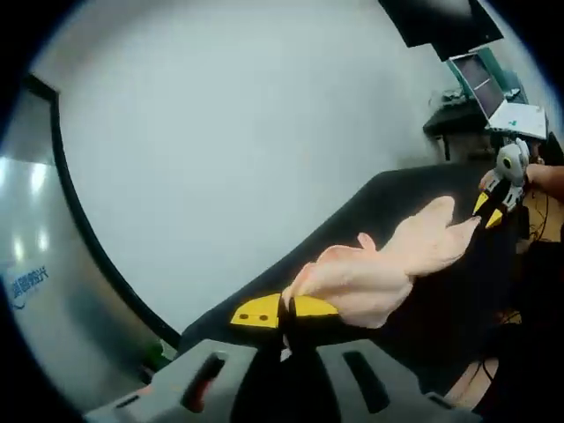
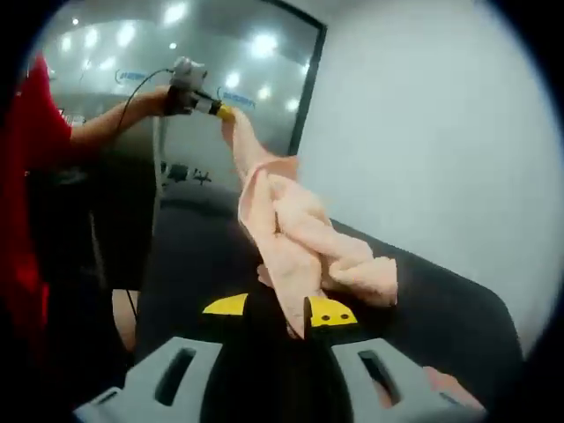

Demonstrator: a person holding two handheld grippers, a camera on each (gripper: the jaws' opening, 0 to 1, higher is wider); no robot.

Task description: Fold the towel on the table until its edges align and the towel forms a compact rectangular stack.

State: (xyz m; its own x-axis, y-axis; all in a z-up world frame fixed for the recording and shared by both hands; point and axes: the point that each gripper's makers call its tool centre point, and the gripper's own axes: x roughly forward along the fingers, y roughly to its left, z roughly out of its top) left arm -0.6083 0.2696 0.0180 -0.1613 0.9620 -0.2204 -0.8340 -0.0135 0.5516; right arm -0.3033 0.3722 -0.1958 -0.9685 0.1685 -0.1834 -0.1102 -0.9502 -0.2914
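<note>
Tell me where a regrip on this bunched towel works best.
Take the towel by a free corner of the lobe lying on the black table, coming in low from the wall side. The middle is twisted into a rope between the left gripper and right gripper.

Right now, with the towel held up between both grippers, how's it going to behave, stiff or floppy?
Likely floppy: the towel sags and bunches between the left gripper and the right gripper. Probably light, since two small pinches hold it above the black table. Loose folds hang free, so edges may shift.
</note>
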